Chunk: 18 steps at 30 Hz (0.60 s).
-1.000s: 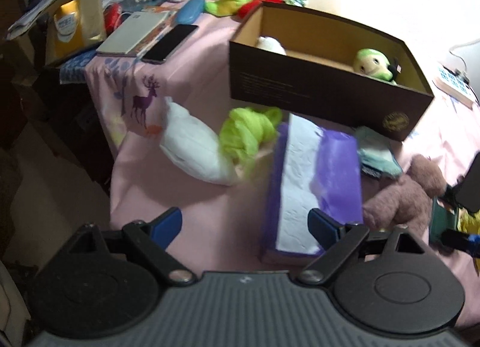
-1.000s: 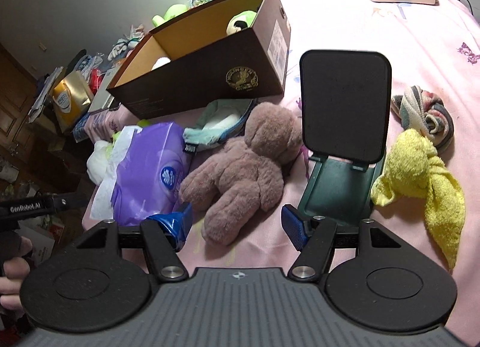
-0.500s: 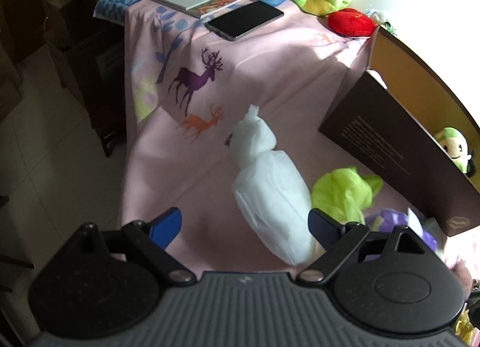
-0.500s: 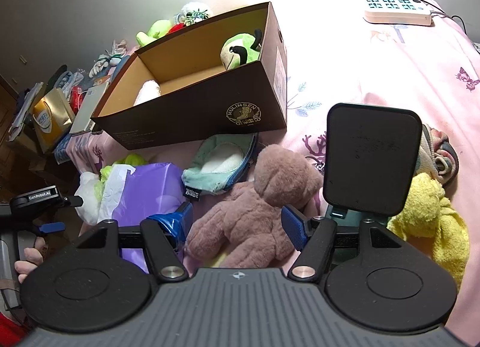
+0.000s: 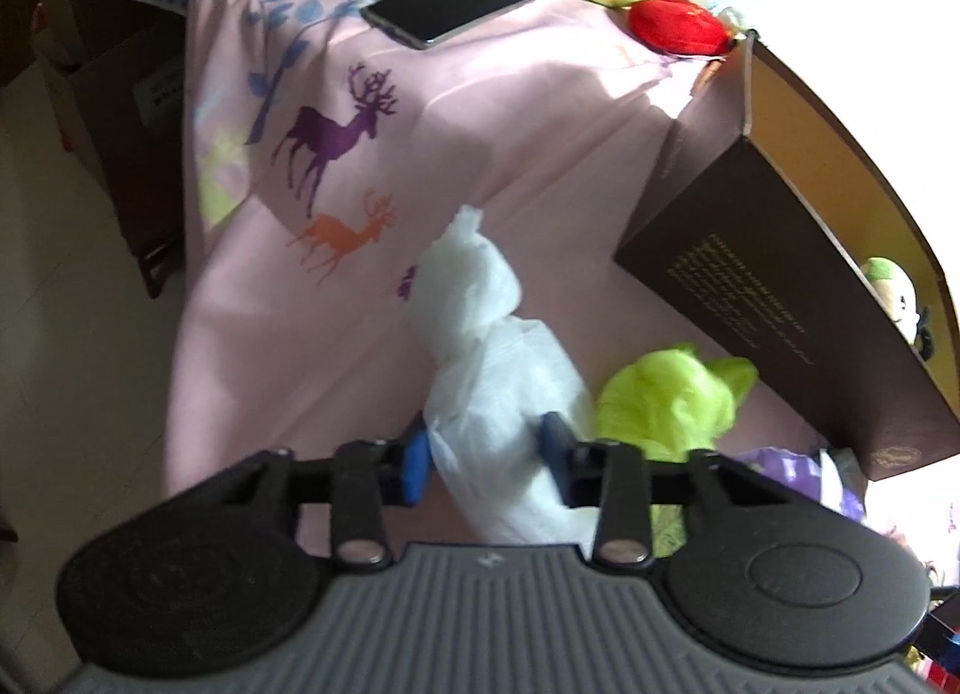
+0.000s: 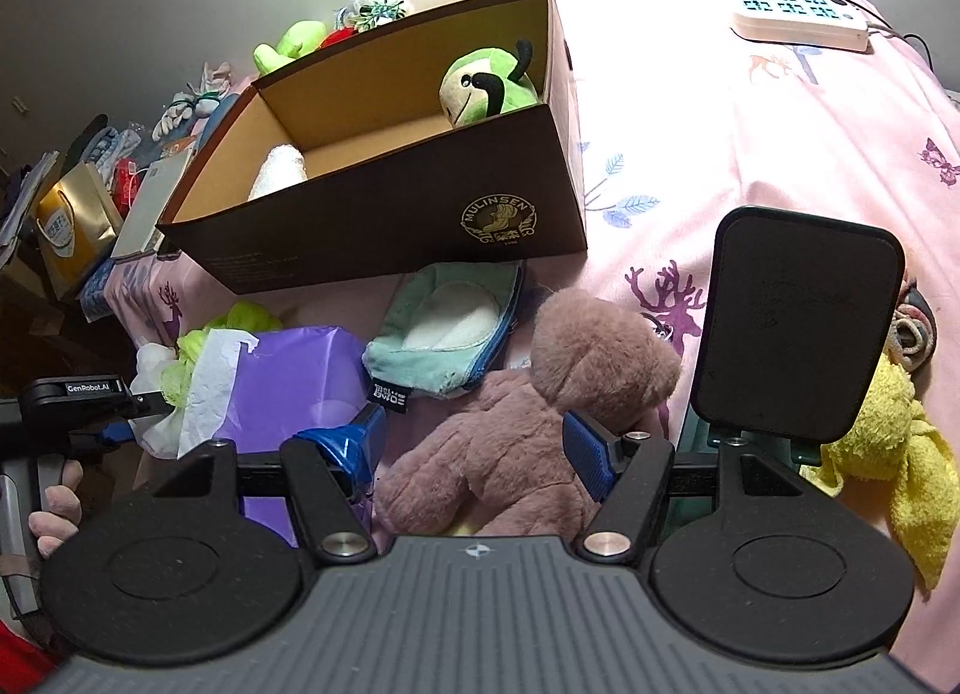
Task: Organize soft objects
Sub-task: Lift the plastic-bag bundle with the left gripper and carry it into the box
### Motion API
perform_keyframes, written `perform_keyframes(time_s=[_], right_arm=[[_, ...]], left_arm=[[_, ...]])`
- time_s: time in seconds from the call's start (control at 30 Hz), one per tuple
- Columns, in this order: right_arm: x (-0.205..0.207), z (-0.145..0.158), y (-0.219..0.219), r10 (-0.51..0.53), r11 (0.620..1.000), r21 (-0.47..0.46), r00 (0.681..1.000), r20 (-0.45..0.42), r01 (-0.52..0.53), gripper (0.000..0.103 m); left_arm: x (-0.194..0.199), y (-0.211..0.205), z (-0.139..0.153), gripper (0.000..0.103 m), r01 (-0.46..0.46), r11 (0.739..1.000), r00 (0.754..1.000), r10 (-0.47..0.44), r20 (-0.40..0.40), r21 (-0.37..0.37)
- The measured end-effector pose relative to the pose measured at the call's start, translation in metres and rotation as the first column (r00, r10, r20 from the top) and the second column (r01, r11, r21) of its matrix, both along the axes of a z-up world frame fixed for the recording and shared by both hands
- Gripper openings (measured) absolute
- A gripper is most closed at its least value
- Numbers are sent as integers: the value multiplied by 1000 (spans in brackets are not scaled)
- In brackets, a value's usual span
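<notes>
My left gripper point(image 5: 485, 454) is shut on a white knotted cloth bundle point(image 5: 492, 370) lying on the pink sheet, beside a lime green cloth point(image 5: 672, 400). The brown cardboard box point(image 5: 780, 298) stands to the right, with a green plush point(image 6: 486, 88) and a white soft item point(image 6: 279, 169) inside. My right gripper point(image 6: 474, 445) is open, its jaws on either side of a brown teddy bear point(image 6: 540, 412) without closing on it. The left gripper also shows in the right wrist view point(image 6: 108, 400).
A purple tissue pack point(image 6: 288, 388), a teal pouch point(image 6: 450, 316), a black phone stand point(image 6: 798, 328), a yellow towel point(image 6: 900, 454) and a striped sock roll point(image 6: 915, 331) lie around the bear. A phone point(image 5: 450, 10), notebook, red and yellow-green plush lie at the far end. The bed edge drops off on the left.
My left gripper has swung from the tissue pack to the white bundle and closed on it. My right gripper has moved forward over the teddy bear, still open.
</notes>
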State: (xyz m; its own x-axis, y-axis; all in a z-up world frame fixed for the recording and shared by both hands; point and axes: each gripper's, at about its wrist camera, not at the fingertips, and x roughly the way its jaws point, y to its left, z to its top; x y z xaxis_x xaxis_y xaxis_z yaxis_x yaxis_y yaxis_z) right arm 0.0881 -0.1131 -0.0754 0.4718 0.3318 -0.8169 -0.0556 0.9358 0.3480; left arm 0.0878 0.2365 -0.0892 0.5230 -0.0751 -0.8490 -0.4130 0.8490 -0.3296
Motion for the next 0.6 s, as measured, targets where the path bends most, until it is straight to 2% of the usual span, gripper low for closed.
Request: perform_keyframes(time_s=[0.07,0.23,0.43,0.6], right_arm=[[0,0,1,1,1000,-1,1000,1,-1,50],[0,0,3,14,1000,8,1000,4,-14,50],[-1,1,7,36,999,36,999,11,-36,50],[-5,2,1,29,998,54,999,22,-30,50]], left_arm=[[-1,-2,4,21,4,1000,1000,-4,15,1],[-11,-2,23,11,13,1000,998,-14,60,13],[-27,-7,57,10,31,999,991,-36,129,40],[-33,-23,92,10,80,995,973,-92,213,68]])
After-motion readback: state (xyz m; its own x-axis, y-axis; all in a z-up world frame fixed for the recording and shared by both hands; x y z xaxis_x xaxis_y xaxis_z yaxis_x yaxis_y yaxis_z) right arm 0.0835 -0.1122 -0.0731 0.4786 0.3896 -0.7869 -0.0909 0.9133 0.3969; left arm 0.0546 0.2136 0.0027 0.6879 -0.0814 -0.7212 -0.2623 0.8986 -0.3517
